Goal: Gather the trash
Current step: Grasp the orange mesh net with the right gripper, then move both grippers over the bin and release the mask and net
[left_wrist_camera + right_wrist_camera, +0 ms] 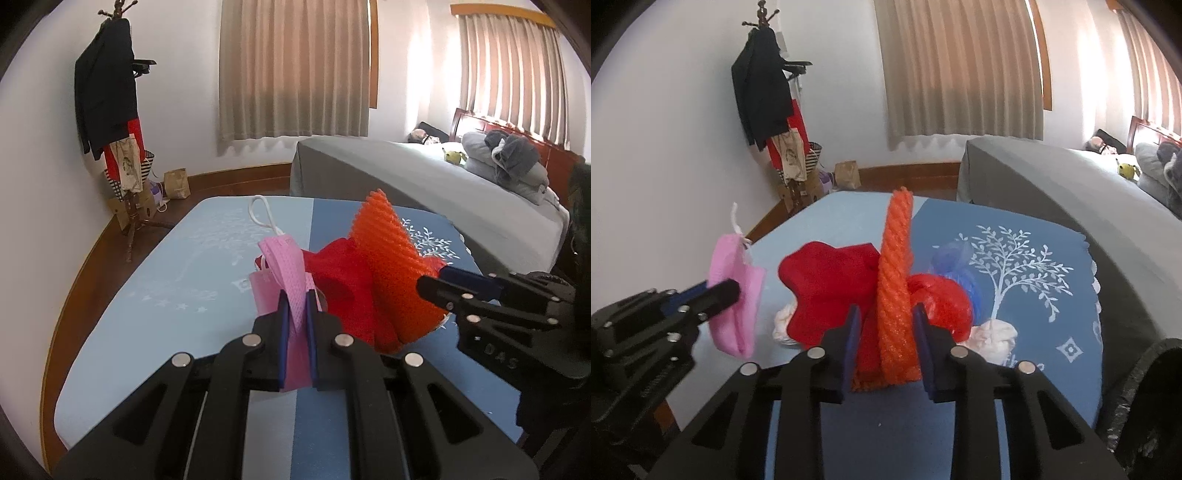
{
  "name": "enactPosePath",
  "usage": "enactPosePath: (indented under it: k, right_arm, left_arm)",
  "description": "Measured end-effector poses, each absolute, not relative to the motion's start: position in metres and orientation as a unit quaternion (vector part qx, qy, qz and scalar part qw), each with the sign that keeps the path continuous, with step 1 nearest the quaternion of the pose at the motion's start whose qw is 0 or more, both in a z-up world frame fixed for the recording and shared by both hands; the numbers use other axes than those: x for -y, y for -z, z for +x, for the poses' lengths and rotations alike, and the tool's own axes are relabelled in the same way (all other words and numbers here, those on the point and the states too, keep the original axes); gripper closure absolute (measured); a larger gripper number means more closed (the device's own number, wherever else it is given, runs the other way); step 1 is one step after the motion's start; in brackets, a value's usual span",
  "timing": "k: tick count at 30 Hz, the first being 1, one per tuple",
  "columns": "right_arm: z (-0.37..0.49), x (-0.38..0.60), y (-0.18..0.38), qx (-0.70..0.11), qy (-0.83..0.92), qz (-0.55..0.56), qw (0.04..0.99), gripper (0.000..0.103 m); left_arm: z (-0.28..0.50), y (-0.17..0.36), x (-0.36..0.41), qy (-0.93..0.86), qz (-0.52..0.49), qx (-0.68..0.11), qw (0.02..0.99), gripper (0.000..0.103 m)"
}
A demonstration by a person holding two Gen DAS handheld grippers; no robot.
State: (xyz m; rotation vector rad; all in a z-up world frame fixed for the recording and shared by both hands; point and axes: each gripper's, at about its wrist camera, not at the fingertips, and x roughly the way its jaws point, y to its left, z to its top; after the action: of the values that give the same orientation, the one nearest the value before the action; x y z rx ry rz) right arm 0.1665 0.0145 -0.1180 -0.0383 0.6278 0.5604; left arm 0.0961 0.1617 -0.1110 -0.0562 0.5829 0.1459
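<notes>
My left gripper (297,299) is shut on a pink face mask (284,266) with a white ear loop (262,212), held above the blue table. The left gripper (720,290) and the mask (737,295) also show in the right wrist view. My right gripper (884,317) is shut on an orange foam net sleeve (895,288), standing upright between its fingers; the sleeve (388,266) and the right gripper (430,282) show in the left wrist view too. Red foam net pieces (831,288) lie bunched just behind both grippers, with a blue mesh piece (955,262) and white crumpled tissue (995,334) beside them.
The table has a two-tone blue cloth (1034,280) with a white tree print. A grey-covered bed (424,184) stands to the right, with pillows and clothes (509,158). A coat rack (114,122) with bags and a paper bag (177,182) stand by the far wall.
</notes>
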Motion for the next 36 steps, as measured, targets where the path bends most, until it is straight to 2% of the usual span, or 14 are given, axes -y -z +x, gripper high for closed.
enactPosePath:
  k: [3,5,8,22,36]
  right_arm:
    - [0.171,-0.018,0.124,-0.311,-0.269,-0.025,0.911,0.074]
    - [0.173,-0.019,0.127,-0.317,-0.273,-0.027,0.908,0.085]
    - [0.172,-0.018,0.124,-0.318,-0.28,-0.025,0.905,0.089]
    - [0.152,0.013,0.071,-0.269,-0.306,0.025,0.913,0.089]
    - [0.136,0.072,0.043,-0.244,-0.254,0.048,0.934,0.089]
  left_arm:
    - [0.096,0.112,-0.162,-0.071,-0.028,-0.287,0.955,0.095]
    - [0.096,0.112,-0.162,-0.071,-0.031,-0.288,0.954,0.095]
    - [0.096,0.112,-0.16,-0.07,-0.029,-0.288,0.955,0.095]
    - [0.09,0.094,-0.143,-0.053,-0.024,-0.267,0.962,0.095]
    - [0.092,0.075,-0.096,0.003,-0.014,-0.249,0.968,0.095]
